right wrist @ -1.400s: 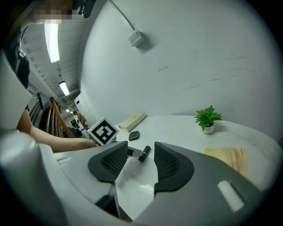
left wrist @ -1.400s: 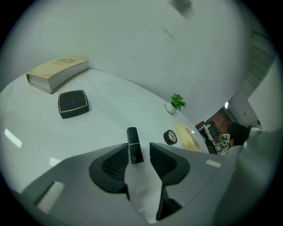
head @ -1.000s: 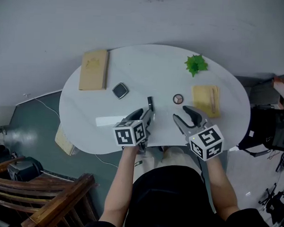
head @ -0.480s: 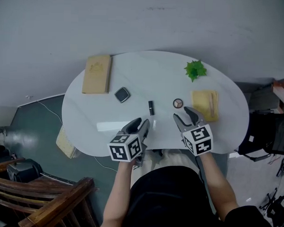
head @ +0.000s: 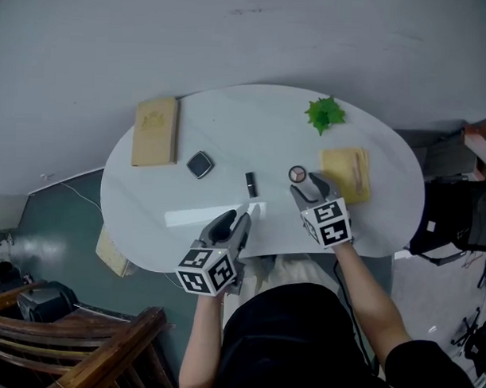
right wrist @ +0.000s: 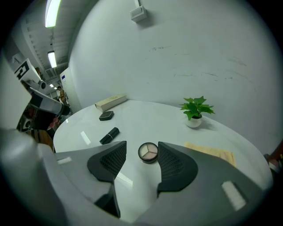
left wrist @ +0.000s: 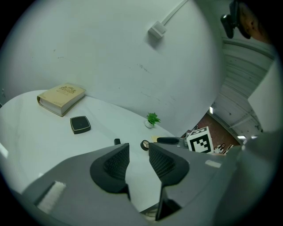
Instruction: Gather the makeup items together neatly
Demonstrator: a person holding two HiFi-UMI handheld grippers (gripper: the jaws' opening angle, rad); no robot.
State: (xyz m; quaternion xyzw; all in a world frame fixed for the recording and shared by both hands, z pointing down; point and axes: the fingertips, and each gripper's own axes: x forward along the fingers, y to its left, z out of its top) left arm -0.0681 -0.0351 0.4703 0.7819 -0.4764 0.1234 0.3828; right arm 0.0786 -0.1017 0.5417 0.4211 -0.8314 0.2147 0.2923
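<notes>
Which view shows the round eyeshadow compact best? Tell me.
The right gripper view: the round compact lies close, its three shades visible. The head view shows it small; the left gripper view, small and low-angled.

On the white oval bench (head: 229, 125) we see a tan book (head: 155, 131) at the left, a small green plant (head: 324, 114) at the far right, and a yellow mat (head: 345, 173) just nearer than the plant.

We saw soft, even light; a pale glare streak lay on the desk (head: 253, 126), ceiling tubes (right wrist: 52, 11) glowed, and the 2 gripper views bulged, dark-cornered.
</notes>
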